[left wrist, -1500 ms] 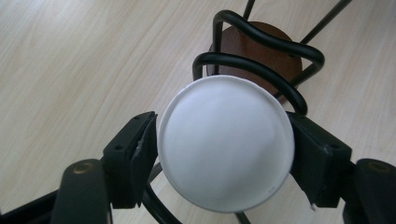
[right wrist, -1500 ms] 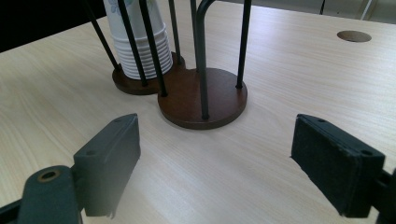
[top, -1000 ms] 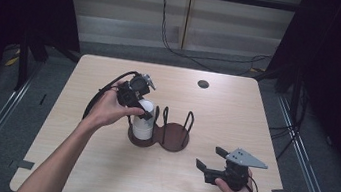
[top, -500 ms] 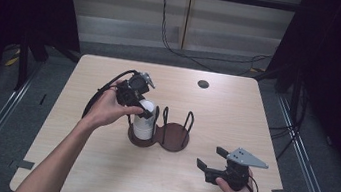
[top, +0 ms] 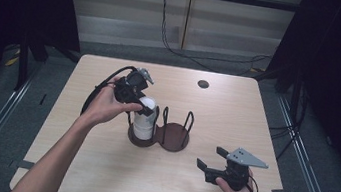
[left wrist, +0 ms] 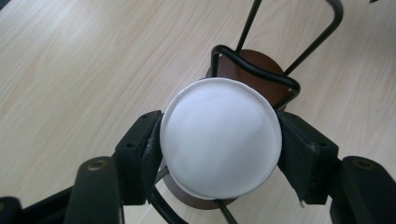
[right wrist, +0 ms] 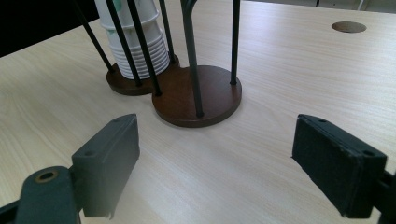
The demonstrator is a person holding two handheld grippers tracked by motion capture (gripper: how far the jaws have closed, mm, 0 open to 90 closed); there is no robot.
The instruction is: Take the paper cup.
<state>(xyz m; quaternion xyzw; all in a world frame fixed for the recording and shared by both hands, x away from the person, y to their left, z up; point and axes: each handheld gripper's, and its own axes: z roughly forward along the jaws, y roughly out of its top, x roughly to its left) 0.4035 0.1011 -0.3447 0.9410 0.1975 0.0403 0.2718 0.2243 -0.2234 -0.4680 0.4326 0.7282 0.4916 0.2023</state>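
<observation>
Evenly lit from overhead, with the pale worktop (top: 98, 166) bright against dark, underexposed surroundings. Soft, short shadows beneath the cup holder (top: 172, 137). White cup stack (left wrist: 219, 137) nearly blown out in the left gripper view, its surface featureless. Near foreground slightly soft in both gripper views; mild wide-angle stretching toward the edges.

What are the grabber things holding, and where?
The left gripper pinches the top cup of the cup stack by its sides. The right gripper holds nothing.
</observation>
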